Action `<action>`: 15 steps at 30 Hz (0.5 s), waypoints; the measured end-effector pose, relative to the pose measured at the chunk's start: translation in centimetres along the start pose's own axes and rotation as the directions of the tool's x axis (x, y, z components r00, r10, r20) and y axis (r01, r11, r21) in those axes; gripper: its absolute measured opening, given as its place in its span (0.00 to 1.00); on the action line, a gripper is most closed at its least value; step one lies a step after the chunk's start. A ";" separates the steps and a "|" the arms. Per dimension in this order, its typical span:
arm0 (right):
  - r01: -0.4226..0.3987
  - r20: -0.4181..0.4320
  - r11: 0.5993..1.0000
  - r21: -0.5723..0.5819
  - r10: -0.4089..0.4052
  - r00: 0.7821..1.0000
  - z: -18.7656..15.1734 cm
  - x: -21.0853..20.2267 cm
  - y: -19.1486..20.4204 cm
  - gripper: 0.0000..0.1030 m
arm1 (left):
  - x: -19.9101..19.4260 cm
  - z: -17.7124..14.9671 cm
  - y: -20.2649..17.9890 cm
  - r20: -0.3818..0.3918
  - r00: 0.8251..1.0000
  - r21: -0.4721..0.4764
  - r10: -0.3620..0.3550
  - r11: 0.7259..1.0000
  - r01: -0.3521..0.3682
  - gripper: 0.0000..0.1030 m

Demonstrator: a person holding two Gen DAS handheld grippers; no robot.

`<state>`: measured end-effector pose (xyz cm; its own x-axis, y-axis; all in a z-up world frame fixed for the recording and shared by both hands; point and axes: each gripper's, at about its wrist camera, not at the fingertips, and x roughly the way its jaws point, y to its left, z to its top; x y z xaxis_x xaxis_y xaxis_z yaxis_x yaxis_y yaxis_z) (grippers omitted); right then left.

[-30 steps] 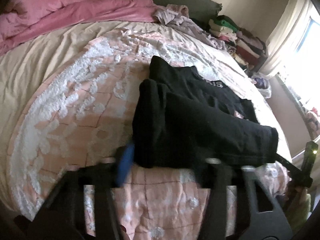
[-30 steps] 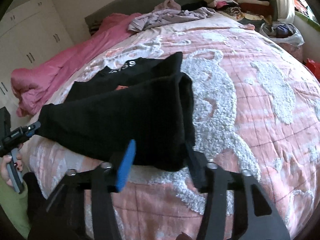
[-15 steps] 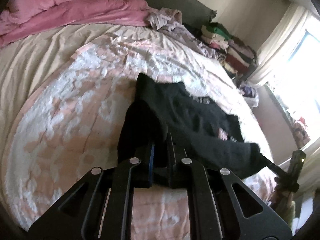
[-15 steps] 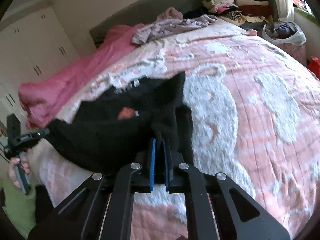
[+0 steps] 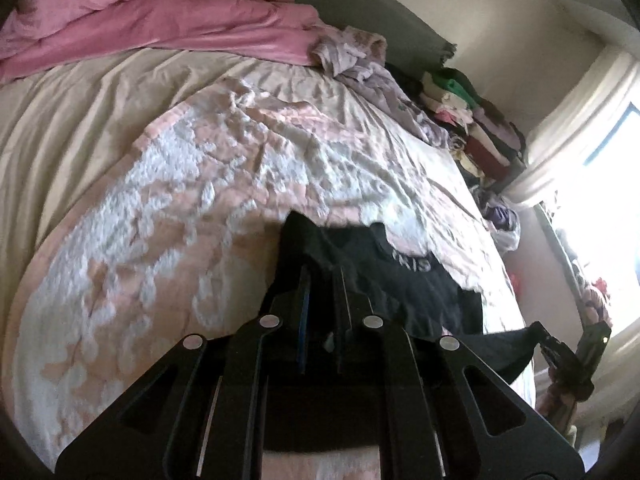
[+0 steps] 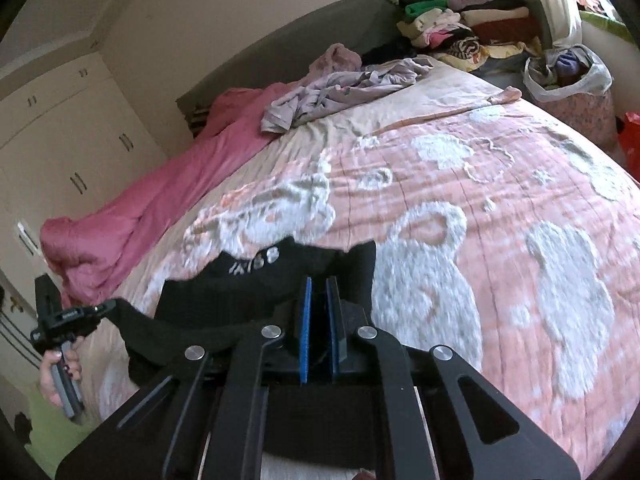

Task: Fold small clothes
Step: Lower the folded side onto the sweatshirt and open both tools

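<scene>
1. Grip: left gripper (image 5: 320,280) pinched narrow on one near corner of the black garment (image 5: 408,280), right gripper (image 6: 320,292) pinched narrow on the other; black cloth visible between the blue pads of each.
2. Reason, as a judgement: two corners taken at once so the near edge travels as one straight line, carried over the rest of the piece for a fold without bunching.
3. Garment's place: partly lifted off the pink-and-white blanket (image 5: 160,220), far part with the white lettering lying on the blanket toward the middle of the bed, near edge raised and strung between the two tools.
4. Relative to the left tool: cloth directly at and beyond the fingertips, spreading off to the right, where the held edge runs out to the other gripper near the frame's right side.
5. Relative to the right tool: cloth at the tips and spreading left, a band of it stretching to the left gripper (image 6: 64,320) held in the person's hand (image 6: 60,376).
6. Surroundings, well apart from the work: pink duvet (image 5: 160,20) and lilac clothes (image 6: 340,88) at the head of the bed, stack of folded clothes (image 6: 460,20) beyond.
7. Progress, as a judgement: fold begun, not yet laid down.
</scene>
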<state>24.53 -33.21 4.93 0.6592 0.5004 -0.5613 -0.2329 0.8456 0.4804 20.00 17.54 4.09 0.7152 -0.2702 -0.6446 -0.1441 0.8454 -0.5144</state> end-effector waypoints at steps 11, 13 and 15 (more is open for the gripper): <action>0.123 -0.052 0.992 0.022 -0.122 0.991 3.4 5.9 -2.5 0.00 | 3.8 2.7 2.1 0.011 0.998 -0.045 0.065 0.997 -0.065 0.03; 0.115 -0.064 0.993 0.001 -0.114 0.991 2.6 5.9 -2.7 0.03 | 3.7 2.7 2.7 0.024 0.998 -0.058 0.055 0.997 -0.053 0.03; 0.107 -0.077 0.994 -0.015 -0.108 0.991 1.9 5.9 -3.0 0.17 | 3.2 2.8 3.7 0.057 0.997 -0.077 0.058 0.996 -0.053 0.03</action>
<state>30.47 -33.15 1.49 0.6237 0.4191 -0.6598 -0.1716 0.8969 0.4075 23.71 21.13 1.67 0.7434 -0.1944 -0.6399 -0.2342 0.8206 -0.5213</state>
